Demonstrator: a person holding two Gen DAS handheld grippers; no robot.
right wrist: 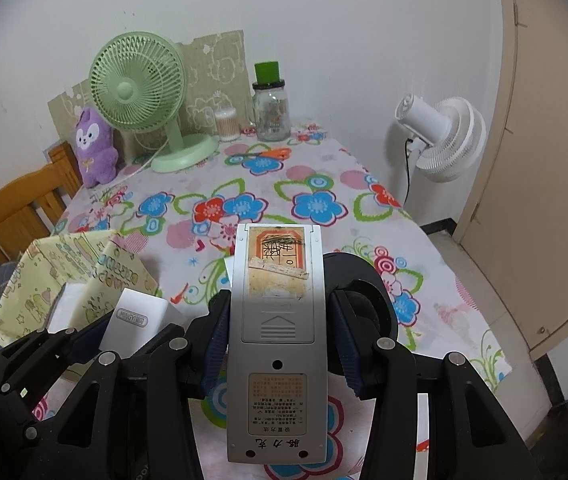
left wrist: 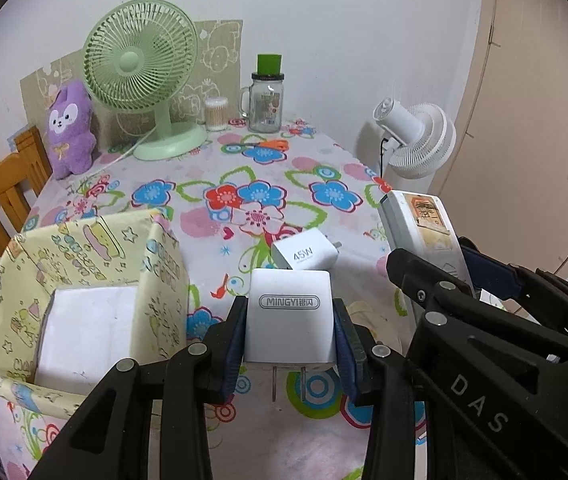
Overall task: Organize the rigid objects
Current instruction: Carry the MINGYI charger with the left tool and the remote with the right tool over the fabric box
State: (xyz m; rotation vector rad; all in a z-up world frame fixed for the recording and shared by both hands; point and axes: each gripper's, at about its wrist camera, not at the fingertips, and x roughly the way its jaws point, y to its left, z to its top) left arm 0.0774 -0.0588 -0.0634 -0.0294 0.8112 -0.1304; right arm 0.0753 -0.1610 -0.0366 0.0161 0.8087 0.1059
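My left gripper [left wrist: 290,308] is shut on a white MINGYI charger [left wrist: 290,320], held above the floral tablecloth with its prongs pointing toward the camera. A second white charger marked 45W [left wrist: 304,256] lies on the cloth just beyond it. To the left stands a yellow patterned box [left wrist: 83,240] with a white block [left wrist: 87,332] inside. My right gripper [right wrist: 279,300] is shut on a grey remote control [right wrist: 277,320], back side up and lifted off the table. The remote [left wrist: 424,220] also shows at the right of the left wrist view. The held charger [right wrist: 139,320] appears at the lower left of the right wrist view.
At the table's far end stand a green desk fan [left wrist: 143,76], a purple plush [left wrist: 69,132], a glass jar with a green lid [left wrist: 265,100], a cotton-swab tub [left wrist: 215,112] and orange scissors [left wrist: 267,145]. A black round object [right wrist: 368,280] sits under the remote. A white floor fan [right wrist: 444,136] stands right, a wooden chair [right wrist: 15,208] left.
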